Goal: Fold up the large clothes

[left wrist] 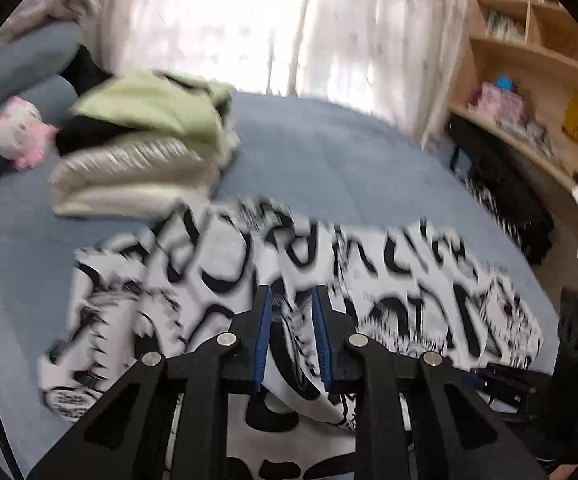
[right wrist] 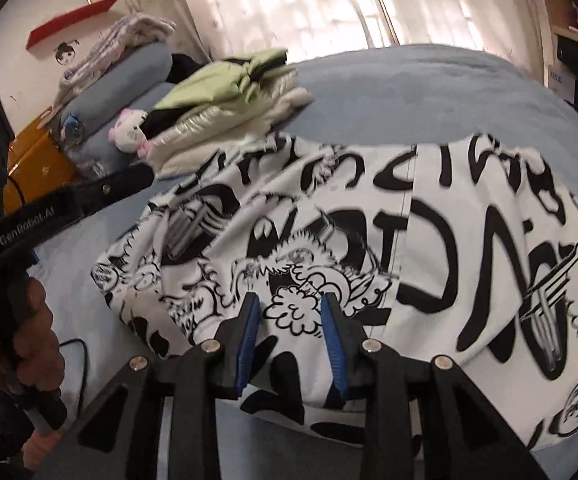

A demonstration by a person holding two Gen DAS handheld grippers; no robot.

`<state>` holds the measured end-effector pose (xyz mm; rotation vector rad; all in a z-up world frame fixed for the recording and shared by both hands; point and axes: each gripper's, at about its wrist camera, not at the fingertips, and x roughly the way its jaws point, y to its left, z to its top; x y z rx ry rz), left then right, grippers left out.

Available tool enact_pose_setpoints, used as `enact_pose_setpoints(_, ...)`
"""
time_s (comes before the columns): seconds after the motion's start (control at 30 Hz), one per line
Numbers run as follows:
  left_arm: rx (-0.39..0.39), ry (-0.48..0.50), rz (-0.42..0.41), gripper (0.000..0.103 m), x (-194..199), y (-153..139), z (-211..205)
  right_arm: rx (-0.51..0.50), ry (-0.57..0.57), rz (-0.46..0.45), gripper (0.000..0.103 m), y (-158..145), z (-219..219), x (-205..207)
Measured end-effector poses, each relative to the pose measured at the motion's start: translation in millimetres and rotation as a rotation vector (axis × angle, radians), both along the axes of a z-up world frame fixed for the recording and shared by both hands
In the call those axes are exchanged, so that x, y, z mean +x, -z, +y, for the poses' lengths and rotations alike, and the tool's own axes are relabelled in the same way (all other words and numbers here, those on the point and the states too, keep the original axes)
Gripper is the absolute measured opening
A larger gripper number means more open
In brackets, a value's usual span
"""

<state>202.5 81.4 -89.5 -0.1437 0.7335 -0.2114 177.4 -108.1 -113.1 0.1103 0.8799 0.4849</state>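
Note:
A large white garment with black cartoon print lies spread on the blue bed, its near edge by both grippers; it also fills the right wrist view. My left gripper is open, with a raised fold of the garment between its blue pads. My right gripper is open just above the garment's near edge, its pads apart and holding nothing. The left gripper's body shows at the left of the right wrist view. The left view is motion-blurred.
A stack of folded clothes, green on top, sits at the bed's far left. A pink plush toy and blue pillows lie beside it. Wooden shelves stand right. Curtains hang behind the blue bed.

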Motion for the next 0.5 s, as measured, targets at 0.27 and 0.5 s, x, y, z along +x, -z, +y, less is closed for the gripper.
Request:
enact_pose_setpoints(0.27, 0.113, -0.002, 0.233, 0.018, 27.9, 72.5, -18.2, -0.054, 0.074, 0.014, 0.021, 12.3, -23.6, 5.4)
enact_pose_setpoints(0.5, 0.127, 0.001, 0.217, 0.019, 20.1, 79.2, -12.7, -0.012, 0.262, 0.069, 0.0, 27.6, -87.2, 4.7)
